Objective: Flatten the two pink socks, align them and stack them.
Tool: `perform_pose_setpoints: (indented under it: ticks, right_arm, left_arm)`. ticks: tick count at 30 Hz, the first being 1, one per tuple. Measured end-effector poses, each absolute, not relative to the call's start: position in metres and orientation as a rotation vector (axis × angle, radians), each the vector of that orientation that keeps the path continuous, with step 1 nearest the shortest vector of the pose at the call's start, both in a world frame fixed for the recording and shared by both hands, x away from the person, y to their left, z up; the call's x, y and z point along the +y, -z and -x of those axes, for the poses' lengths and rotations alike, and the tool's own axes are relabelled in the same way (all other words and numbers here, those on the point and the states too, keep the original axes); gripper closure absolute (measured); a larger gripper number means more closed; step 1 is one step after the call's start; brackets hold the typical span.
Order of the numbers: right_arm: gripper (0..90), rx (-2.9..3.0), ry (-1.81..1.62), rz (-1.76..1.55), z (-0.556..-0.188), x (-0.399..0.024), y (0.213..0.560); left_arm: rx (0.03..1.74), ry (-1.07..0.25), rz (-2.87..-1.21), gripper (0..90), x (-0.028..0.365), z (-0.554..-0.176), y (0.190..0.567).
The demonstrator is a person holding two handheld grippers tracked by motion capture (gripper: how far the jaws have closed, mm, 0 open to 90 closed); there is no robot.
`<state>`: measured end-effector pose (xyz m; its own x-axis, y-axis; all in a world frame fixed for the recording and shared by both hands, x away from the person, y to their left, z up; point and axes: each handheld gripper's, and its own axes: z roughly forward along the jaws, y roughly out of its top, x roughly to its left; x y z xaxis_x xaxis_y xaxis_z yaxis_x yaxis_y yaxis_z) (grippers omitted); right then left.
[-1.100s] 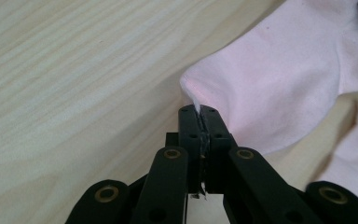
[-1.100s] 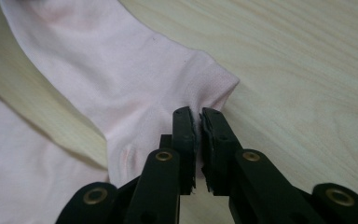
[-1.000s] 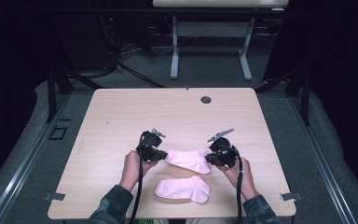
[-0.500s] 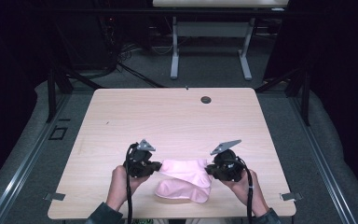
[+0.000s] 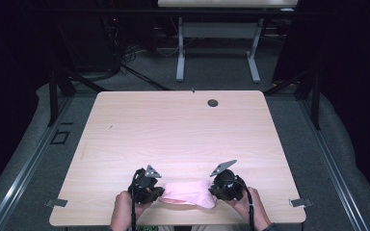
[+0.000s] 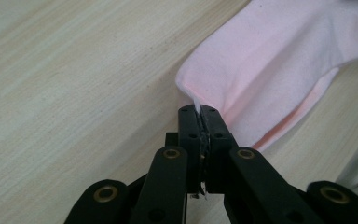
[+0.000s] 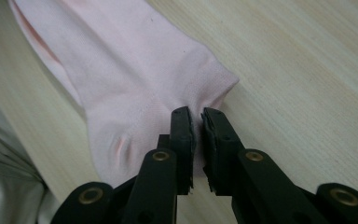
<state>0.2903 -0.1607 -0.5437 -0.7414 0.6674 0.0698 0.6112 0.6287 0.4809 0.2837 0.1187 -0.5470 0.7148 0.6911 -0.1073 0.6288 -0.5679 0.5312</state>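
Note:
A pink sock (image 5: pixel 188 191) lies stretched between my two grippers, close to the table's front edge. My left gripper (image 5: pixel 160 192) is shut on its left end; in the left gripper view the jaws (image 6: pixel 199 111) pinch a tuft of the sock (image 6: pixel 270 60). My right gripper (image 5: pixel 213 191) is shut on the other end; in the right gripper view its tips (image 7: pixel 196 114) bite the puckered edge of the sock (image 7: pixel 135 79). A second pink layer (image 6: pixel 303 109) peeks out from under the held sock, and I cannot tell whether it is another sock.
The light wooden table (image 5: pixel 173 130) has a dark round grommet (image 5: pixel 213 102) near its far edge. The person's hands sit at the front edge, and their pale clothing (image 7: pixel 4 172) is just beyond it. A white table frame (image 5: pixel 217 43) stands behind on the floor.
Both grippers have carried the sock from mid-table toward the front edge and lower, over the spot where a second pink sock lay. That second sock is now covered.

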Motion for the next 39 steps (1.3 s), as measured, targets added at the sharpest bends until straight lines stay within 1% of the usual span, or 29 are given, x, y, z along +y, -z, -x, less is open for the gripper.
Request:
perform_pose_setpoints:
  ticks: [1, 2, 3, 4, 6, 7, 8, 9, 10, 11, 12, 13, 14, 15, 17, 18, 19, 20, 21, 22, 23, 25, 26, 28, 30, 32, 34, 38, 39]
  right_arm:
    - [81.0, 2.733, -0.735, -1.062, -0.29, -0.159, 0.547]
    - [80.4, 2.737, -0.7, -1.05, -0.291, -0.158, 0.549]
    - [79.1, 2.733, -0.697, -1.038, -0.291, -0.157, 0.552]
    - [78.3, 2.725, -0.704, -1.041, -0.29, -0.157, 0.553]
    - [76.7, 2.731, -0.715, -1.04, -0.291, -0.158, 0.553]
    - [67.5, 2.727, -0.697, -1.04, -0.291, -0.16, 0.551]
    - [67.5, 2.727, -0.697, -1.04, -0.291, -0.16, 0.551]
    - [59.5, 2.72, -0.706, -1.033, -0.291, -0.163, 0.548]
    - [54.6, 2.701, -0.729, -1.035, -0.29, -0.166, 0.546]
    - [49.9, 2.685, -0.749, -1.049, -0.29, -0.169, 0.543]
    - [45.2, 2.666, -0.765, -1.053, -0.29, -0.173, 0.541]
    - [41.5, 2.631, -0.795, -1.072, -0.29, -0.179, 0.537]
    - [41.5, 2.631, -0.795, -1.072, -0.29, -0.179, 0.537]
    - [36.8, 2.605, -0.803, -1.09, -0.29, -0.185, 0.534]
    - [29.1, 2.543, -0.848, -1.144, -0.29, -0.196, 0.529]
    - [22.6, 2.5, -0.872, -1.179, -0.289, -0.208, 0.526]
    - [22.6, 2.5, -0.872, -1.179, -0.289, -0.208, 0.526]
    - [15.5, 2.444, -0.906, -1.232, -0.288, -0.225, 0.523]
    - [15.5, 2.444, -0.906, -1.232, -0.288, -0.225, 0.523]
    - [15.2, 2.424, -0.906, -1.249, -0.288, -0.231, 0.523]
    - [10.2, 2.381, -0.883, -1.297, -0.287, -0.245, 0.525]
    - [3.0, 2.341, -0.838, -1.339, -0.286, -0.26, 0.529]
    - [3.0, 2.341, -0.838, -1.339, -0.286, -0.26, 0.529]
    - [0.0, 2.305, -0.804, -1.372, -0.285, -0.272, 0.536]
    - [0.0, 2.26, -0.759, -1.414, -0.286, -0.289, 0.547]
    - [0.0, 2.244, -0.75, -1.435, -0.287, -0.295, 0.551]
    - [0.0, 2.206, -0.727, -1.491, -0.289, -0.311, 0.566]
    - [0.0, 2.21, -0.716, -1.507, -0.291, -0.32, 0.577]
    - [0.0, 2.195, -0.777, -1.504, -0.29, -0.325, 0.581]
  left_arm:
    - [1.002, -0.15, -2.382, 87.9, 0.118, -0.284, 0.549]
    - [0.998, -0.158, -2.391, 85.4, 0.117, -0.284, 0.551]
    - [1.004, -0.175, -2.407, 78.4, 0.116, -0.284, 0.554]
    - [1.006, -0.179, -2.406, 73.2, 0.117, -0.285, 0.554]
    - [1.009, -0.186, -2.407, 58.6, 0.118, -0.285, 0.553]
    - [1.021, -0.207, -2.384, 49.9, 0.122, -0.285, 0.55]
    - [1.021, -0.207, -2.384, 41.8, 0.122, -0.285, 0.55]
    - [1.052, -0.248, -2.352, 35.1, 0.127, -0.284, 0.543]
    - [1.052, -0.248, -2.352, 31.1, 0.127, -0.284, 0.543]
    - [1.067, -0.254, -2.301, 28.0, 0.136, -0.284, 0.536]
    - [1.067, -0.254, -2.301, 25.3, 0.136, -0.284, 0.536]
    - [1.084, -0.295, -2.266, 22.5, 0.147, -0.284, 0.527]
    - [1.084, -0.295, -2.266, 19.7, 0.147, -0.284, 0.527]
    - [1.096, -0.312, -2.251, 19.7, 0.152, -0.284, 0.524]
    - [1.121, -0.348, -2.225, 15.5, 0.162, -0.284, 0.521]
    - [1.144, -0.378, -2.205, 14.0, 0.168, -0.285, 0.52]
    - [1.175, -0.413, -2.179, 14.0, 0.176, -0.285, 0.52]
    - [1.224, -0.437, -2.158, 8.0, 0.189, -0.286, 0.522]
    - [1.224, -0.437, -2.158, 5.3, 0.189, -0.286, 0.522]
    - [1.253, -0.45, -2.131, 5.3, 0.197, -0.287, 0.524]
    - [1.336, -0.47, -2.09, 1.2, 0.212, -0.288, 0.532]
    - [1.357, -0.476, -2.081, 0.4, 0.218, -0.289, 0.537]
    - [1.372, -0.484, -2.075, 0.4, 0.223, -0.289, 0.54]
    - [1.421, -0.505, -2.069, 0.3, 0.235, -0.291, 0.551]
    - [1.467, -0.517, -2.048, 0.2, 0.243, -0.293, 0.561]
    - [1.529, -0.553, -2.014, 0.2, 0.254, -0.295, 0.572]
    - [1.562, -0.575, -2.001, 0.2, 0.262, -0.298, 0.581]
    - [1.568, -0.588, -1.973, 0.0, 0.269, -0.301, 0.587]
    - [1.553, -0.591, -1.967, 0.0, 0.27, -0.302, 0.588]
